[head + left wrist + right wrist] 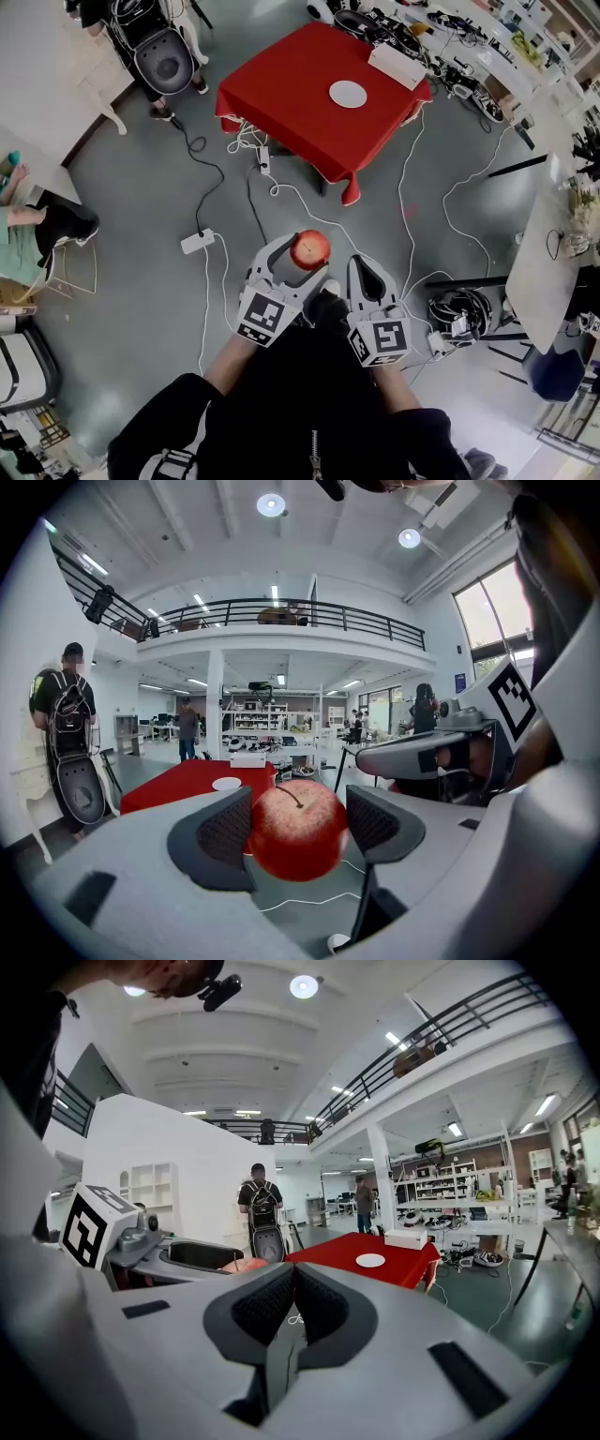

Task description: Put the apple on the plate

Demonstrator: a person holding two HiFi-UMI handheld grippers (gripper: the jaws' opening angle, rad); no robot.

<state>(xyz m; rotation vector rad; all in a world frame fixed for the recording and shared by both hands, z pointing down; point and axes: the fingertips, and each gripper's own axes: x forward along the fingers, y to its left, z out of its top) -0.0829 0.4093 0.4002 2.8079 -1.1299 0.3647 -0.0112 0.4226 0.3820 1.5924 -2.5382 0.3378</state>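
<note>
A red apple (309, 248) (298, 829) sits between the jaws of my left gripper (302, 253) (298, 827), which is shut on it and holds it in the air over the grey floor. Both dark pads press the apple's sides. My right gripper (367, 274) (292, 1305) is beside it on the right, shut and empty. The apple (242, 1265) also peeks past the left gripper in the right gripper view. A small white plate (348, 94) (226, 784) (370, 1260) lies on the red-clothed table (291, 103) (178, 782) (342, 1258) some way ahead.
A white box (397, 66) sits at the table's far right corner. White cables and a power strip (197, 242) trail across the floor between me and the table. A person with a backpack (66, 714) stands left; benches with clutter line the right.
</note>
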